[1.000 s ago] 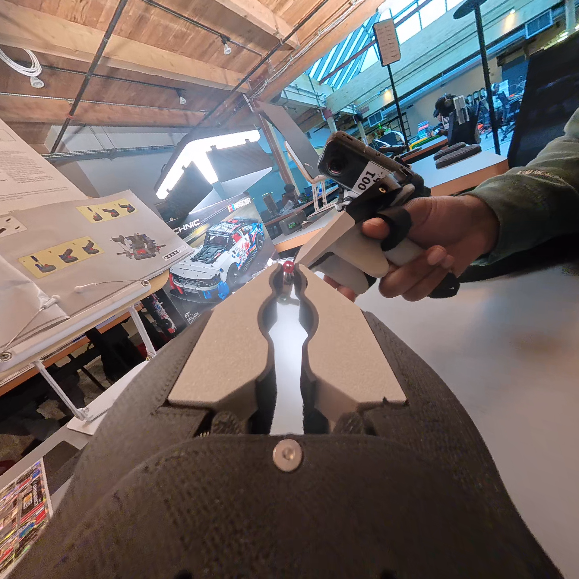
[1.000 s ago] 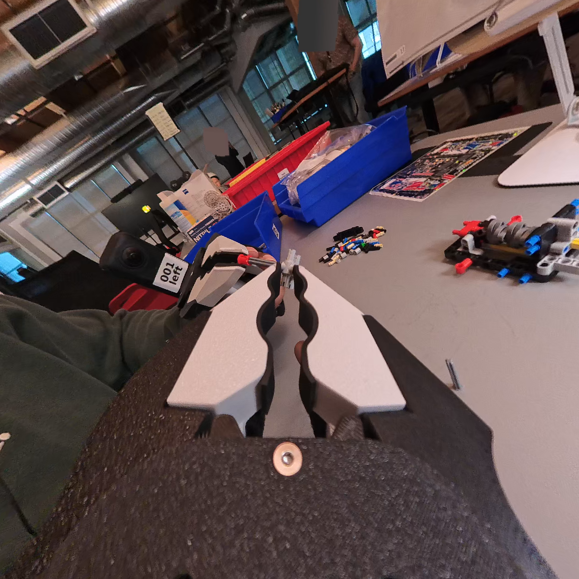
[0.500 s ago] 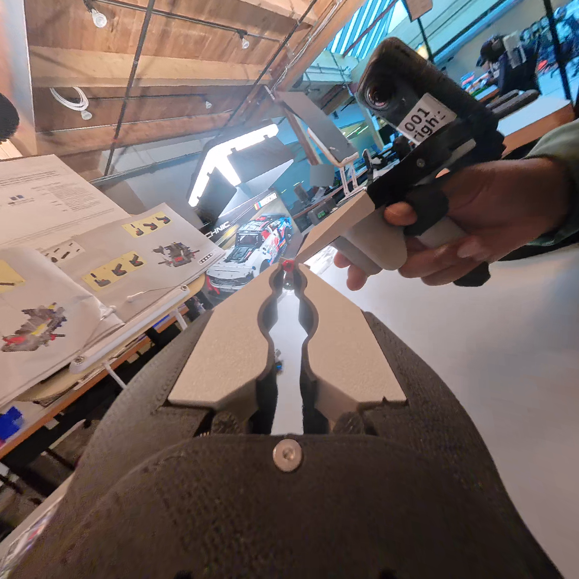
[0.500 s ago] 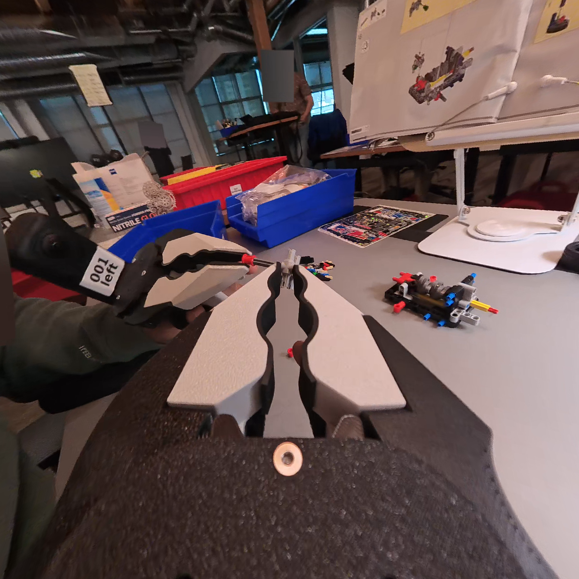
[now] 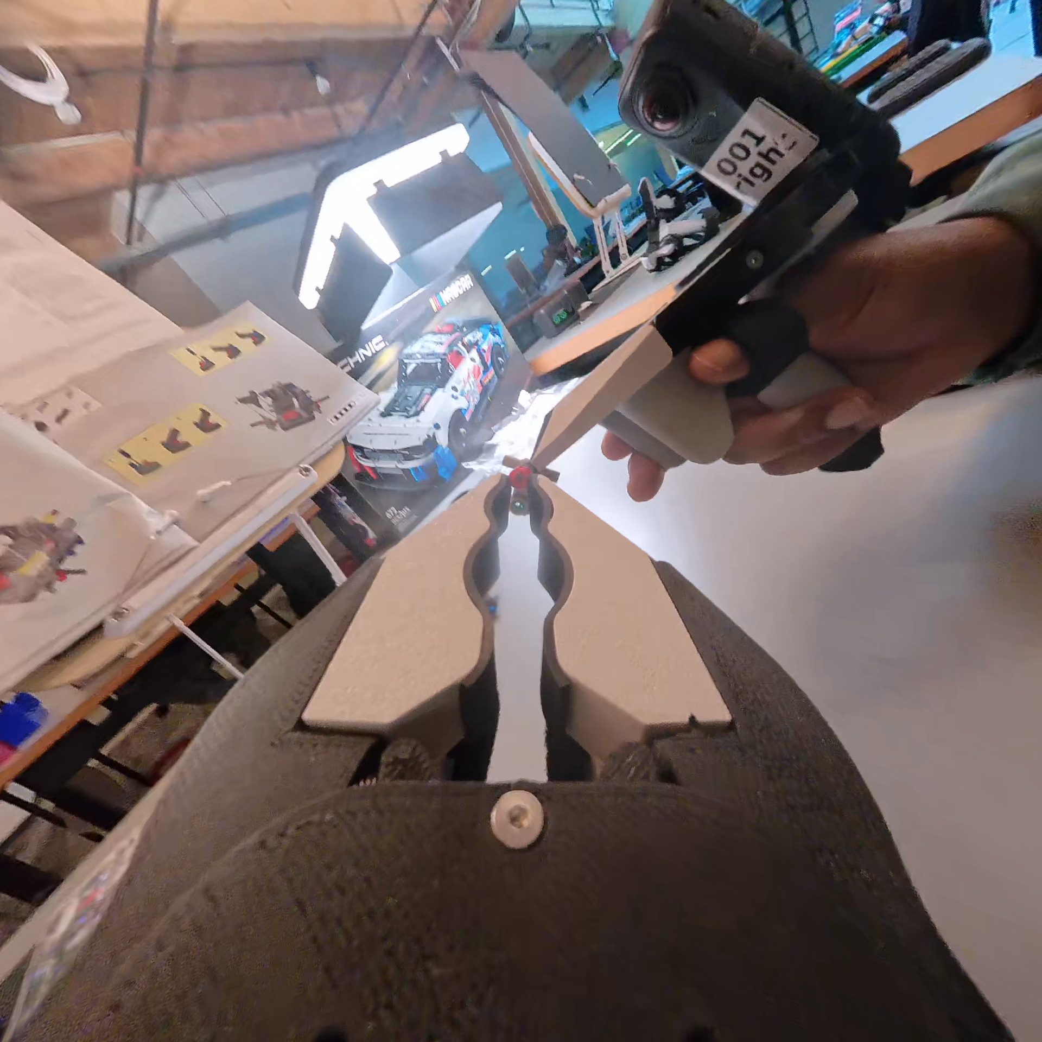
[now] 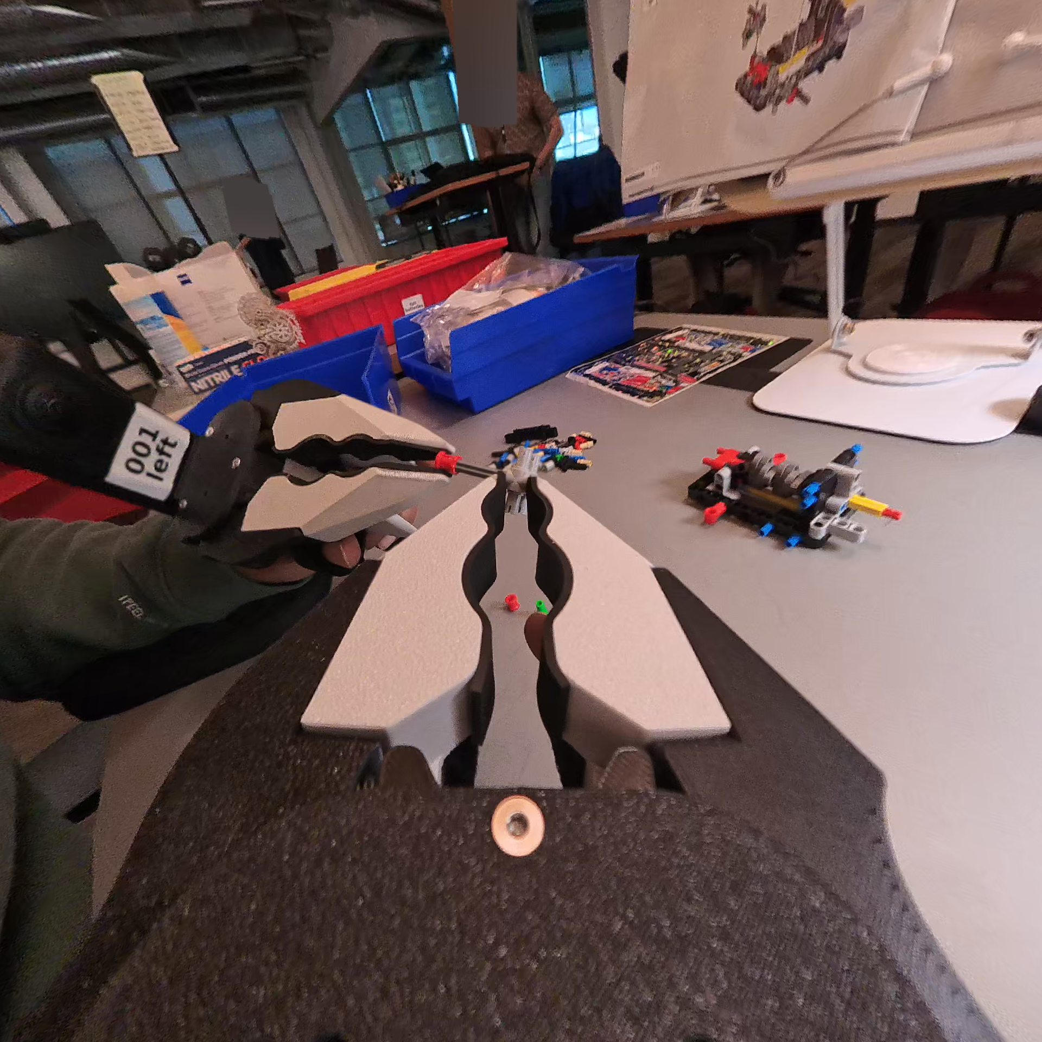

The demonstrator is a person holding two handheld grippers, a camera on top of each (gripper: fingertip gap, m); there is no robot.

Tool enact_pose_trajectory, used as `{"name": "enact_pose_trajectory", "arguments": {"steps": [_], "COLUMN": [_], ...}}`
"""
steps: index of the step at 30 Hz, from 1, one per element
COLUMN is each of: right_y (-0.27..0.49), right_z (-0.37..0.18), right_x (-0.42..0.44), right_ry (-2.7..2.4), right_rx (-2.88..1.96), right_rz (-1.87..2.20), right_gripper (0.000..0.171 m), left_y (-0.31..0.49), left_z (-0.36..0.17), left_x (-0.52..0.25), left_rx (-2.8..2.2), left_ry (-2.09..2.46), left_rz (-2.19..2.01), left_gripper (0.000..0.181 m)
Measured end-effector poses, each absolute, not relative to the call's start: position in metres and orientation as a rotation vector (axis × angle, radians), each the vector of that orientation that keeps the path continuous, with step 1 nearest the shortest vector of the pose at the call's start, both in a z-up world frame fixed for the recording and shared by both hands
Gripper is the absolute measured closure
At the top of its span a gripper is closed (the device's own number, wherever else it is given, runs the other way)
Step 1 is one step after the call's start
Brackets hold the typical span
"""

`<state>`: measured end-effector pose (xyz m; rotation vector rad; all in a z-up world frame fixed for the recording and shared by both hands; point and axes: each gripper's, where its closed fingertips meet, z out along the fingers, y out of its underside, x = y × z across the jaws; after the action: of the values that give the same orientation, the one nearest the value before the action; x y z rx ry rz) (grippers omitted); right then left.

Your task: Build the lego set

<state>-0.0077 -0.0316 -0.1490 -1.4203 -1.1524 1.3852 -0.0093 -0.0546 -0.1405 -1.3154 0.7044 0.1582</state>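
Note:
My left gripper (image 5: pixel 517 489) is shut on a thin black axle with a red bush (image 5: pixel 517 476); it also shows in the right wrist view (image 6: pixel 445 461) with the red bush (image 6: pixel 446 461) at its tips. My right gripper (image 6: pixel 517 486) is shut on a small grey connector piece (image 6: pixel 517 468); the axle's free end touches it. The right gripper also shows in the left wrist view (image 5: pixel 541 459), tip to tip with mine. A partly built black and grey assembly (image 6: pixel 789 496) with blue, red and yellow pins lies on the grey table (image 6: pixel 846 648).
A pile of small loose parts (image 6: pixel 550 448) lies behind the tips. A red pin (image 6: pixel 511 602) and a green pin (image 6: pixel 541 606) lie on the table below. Blue bins (image 6: pixel 524 332), a red bin (image 6: pixel 389 299), a sticker sheet (image 6: pixel 671 363), a white stand base (image 6: pixel 913 372) and the instruction booklet (image 5: pixel 186 406) stand around. My left and right fingertips are right by each other.
Both grippers have kept their hold and stayed tip to tip. The views have swung and the right gripper has come closer and higher in the left wrist view.

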Motion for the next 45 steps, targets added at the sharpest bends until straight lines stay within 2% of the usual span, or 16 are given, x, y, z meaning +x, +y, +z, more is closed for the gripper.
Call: {"name": "enact_pose_trajectory", "arguments": {"steps": [4, 6, 8, 12, 17, 35, 45], "right_y": [-0.028, -0.023, -0.022, -0.029, -0.037, -0.06, -0.069], "right_z": [-0.157, -0.153, -0.149, -0.14, -0.135, -0.13, -0.15], "right_x": [-0.009, -0.008, -0.007, -0.005, -0.002, 0.009, 0.006], "right_ry": [-1.168, -1.181, -1.214, -1.277, -1.31, -1.374, -1.487], "right_rx": [-1.428, -1.362, -1.258, -0.995, -0.788, -0.462, -0.43], "right_rz": [1.364, 1.252, 1.114, 0.828, 0.651, 0.502, 0.542], "right_gripper": [0.166, 0.166, 0.166, 0.166, 0.166, 0.167, 0.166], "left_y": [-0.051, -0.05, -0.049, -0.05, -0.051, -0.063, -0.068], "left_z": [-0.148, -0.149, -0.147, -0.147, -0.149, -0.152, -0.159], "left_x": [-0.01, -0.01, -0.013, -0.008, -0.004, 0.008, 0.012], "left_rx": [-1.406, -1.449, -1.487, -1.517, -1.526, -1.528, -1.589], "left_ry": [0.631, 0.559, 0.452, 0.342, 0.33, 0.389, 0.301], "left_rz": [0.022, -0.123, -0.293, -0.574, -0.642, -0.796, -1.103], "left_gripper": [0.175, 0.164, 0.16, 0.171, 0.177, 0.177, 0.178]}}
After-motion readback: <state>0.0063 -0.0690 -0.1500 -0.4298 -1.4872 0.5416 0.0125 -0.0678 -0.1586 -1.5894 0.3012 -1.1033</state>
